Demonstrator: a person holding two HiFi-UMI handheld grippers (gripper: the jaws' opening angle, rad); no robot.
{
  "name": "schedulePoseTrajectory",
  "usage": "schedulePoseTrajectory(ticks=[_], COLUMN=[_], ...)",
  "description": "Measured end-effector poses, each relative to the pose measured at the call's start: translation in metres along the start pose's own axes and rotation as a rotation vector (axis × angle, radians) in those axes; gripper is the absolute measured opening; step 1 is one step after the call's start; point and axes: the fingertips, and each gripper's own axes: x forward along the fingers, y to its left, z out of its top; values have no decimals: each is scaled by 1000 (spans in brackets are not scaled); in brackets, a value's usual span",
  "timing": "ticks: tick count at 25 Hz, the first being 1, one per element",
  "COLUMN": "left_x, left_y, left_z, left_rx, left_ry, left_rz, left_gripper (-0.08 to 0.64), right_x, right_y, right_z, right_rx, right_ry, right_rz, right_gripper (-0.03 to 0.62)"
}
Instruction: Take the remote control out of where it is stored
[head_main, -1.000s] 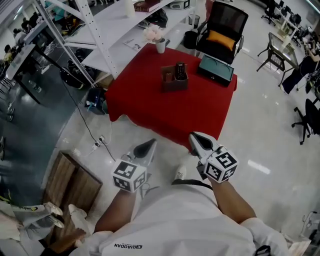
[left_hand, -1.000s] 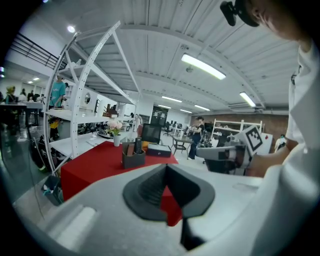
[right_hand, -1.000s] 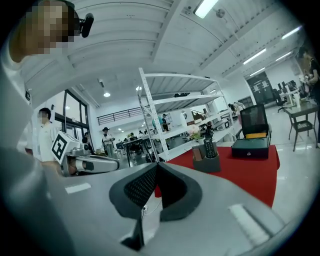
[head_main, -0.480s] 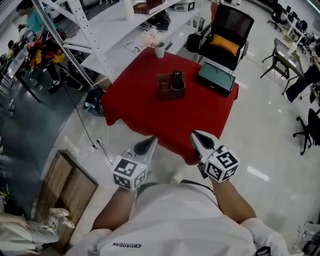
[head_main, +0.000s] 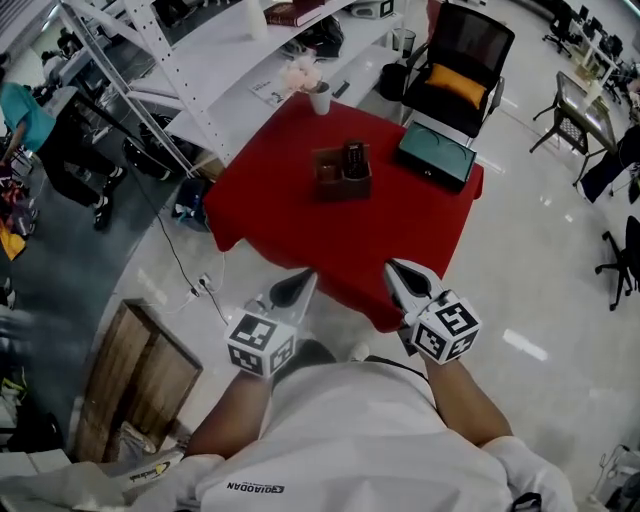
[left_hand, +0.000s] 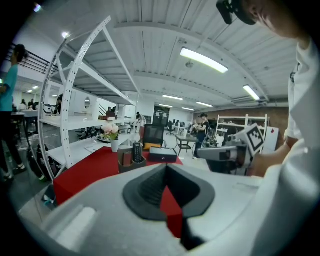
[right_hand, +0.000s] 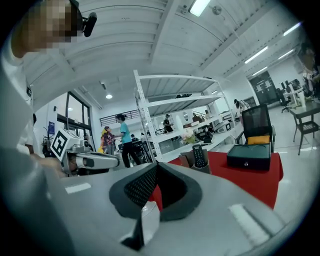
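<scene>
The black remote control (head_main: 354, 157) stands upright in a brown holder (head_main: 341, 176) near the middle of the red table (head_main: 300, 215). The left gripper view shows the remote (left_hand: 137, 151) far ahead, and so does the right gripper view, which has the remote (right_hand: 199, 155) above the jaw tips. My left gripper (head_main: 300, 281) and right gripper (head_main: 396, 270) hover side by side at the table's near edge, well short of the holder. Both are shut with nothing between the jaws. The left gripper (left_hand: 166, 166) and right gripper (right_hand: 156, 164) point roughly level at the table.
A dark green case (head_main: 437, 152) lies at the table's far right, a vase of flowers (head_main: 316, 90) at its far corner. A black chair (head_main: 458, 55) stands behind it, white shelving (head_main: 200, 75) at the left. A wooden board (head_main: 140, 372) lies on the floor at my left.
Both grippers, with the person, have come a little closer to the table's near edge. A person at the far left has walked on. The jaws stay shut.
</scene>
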Motion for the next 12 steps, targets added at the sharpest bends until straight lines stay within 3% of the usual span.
schedulePoseTrajectory(ticks=[12], left_x=[21], left_y=[22], left_z=[-1], left_rx=[2], left_ry=[11], left_rz=[-16], left_gripper=[3], right_x=[18], right_y=[-14], right_z=[-3], right_rx=[9], right_ry=[7], right_rz=[-35], right_gripper=[6])
